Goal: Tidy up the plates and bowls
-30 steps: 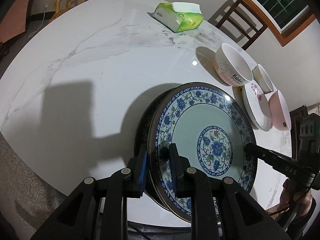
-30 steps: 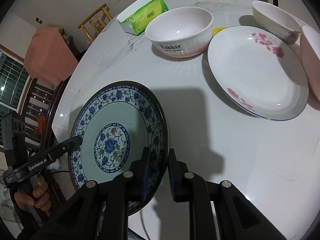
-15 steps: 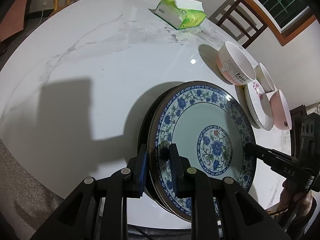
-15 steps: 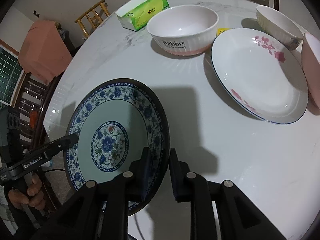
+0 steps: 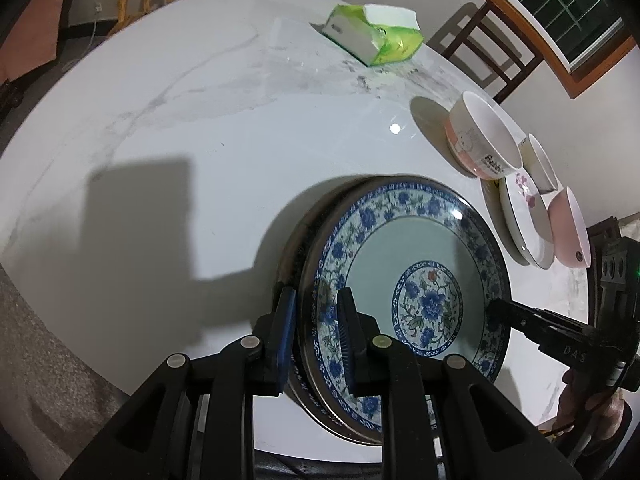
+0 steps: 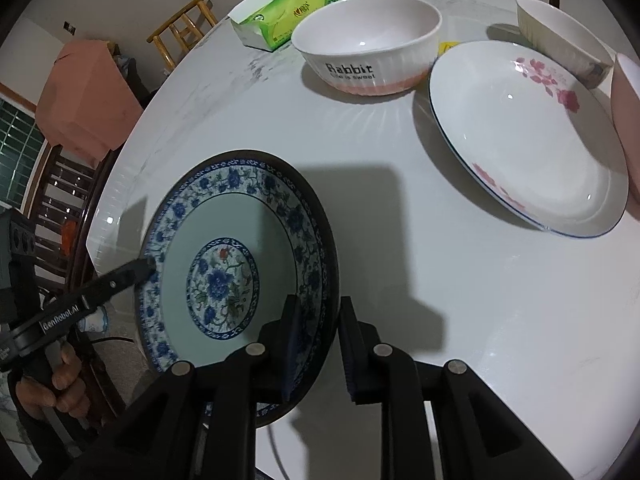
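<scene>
Your left gripper [image 5: 316, 334] is clamped on the rim of the blue floral plate [image 5: 416, 276], and your right gripper [image 6: 320, 344] is clamped on the opposite rim; the plate sits between them, above the white counter [image 6: 420, 248]. Beyond the right gripper: Rabbit bowl [image 6: 368, 44], pink-flower plate [image 6: 520, 136], cream bowl [image 6: 560, 28]. Tissue pack [image 5: 372, 34] is far ahead of the left gripper.

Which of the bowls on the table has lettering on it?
The white ribbed bowl with the pink base, printed "Rabbit"; the cream bowl and pink bowl show none.
</scene>
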### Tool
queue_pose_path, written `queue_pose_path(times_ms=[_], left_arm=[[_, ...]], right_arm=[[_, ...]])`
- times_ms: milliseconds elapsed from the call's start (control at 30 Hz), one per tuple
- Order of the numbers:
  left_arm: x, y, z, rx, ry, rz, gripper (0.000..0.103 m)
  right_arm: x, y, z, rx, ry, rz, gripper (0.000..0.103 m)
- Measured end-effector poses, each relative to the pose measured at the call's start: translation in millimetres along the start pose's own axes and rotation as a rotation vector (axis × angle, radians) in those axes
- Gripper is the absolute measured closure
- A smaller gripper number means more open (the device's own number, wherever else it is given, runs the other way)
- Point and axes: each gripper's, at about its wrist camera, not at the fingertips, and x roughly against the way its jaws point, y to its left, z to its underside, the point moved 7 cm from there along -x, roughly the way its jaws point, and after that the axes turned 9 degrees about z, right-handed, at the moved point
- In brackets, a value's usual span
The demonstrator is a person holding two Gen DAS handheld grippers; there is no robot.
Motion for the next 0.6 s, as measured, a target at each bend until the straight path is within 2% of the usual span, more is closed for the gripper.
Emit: queue_pose_path(times_ms=[167,400,500,600], left_arm=[[7,3,-4,-0.011,-0.022,-0.014,0.086],[19,12,-9,-0.04,-0.086,-0.088,0.084],[17,14,-10,-0.055,-0.094,-0.098,0.071],[12,14,-9,-0.052,-0.096,-0.085,0.066]], right_arm=[[-3,0,2,0.003,0.014,-0.007,0.082],[2,-2,4,0.029,0.002,0.031,0.082],[8,-2,3,0.037,-0.016,0.053,0.081],[9,1,2,0.052,-0.021,0.061,0.078]])
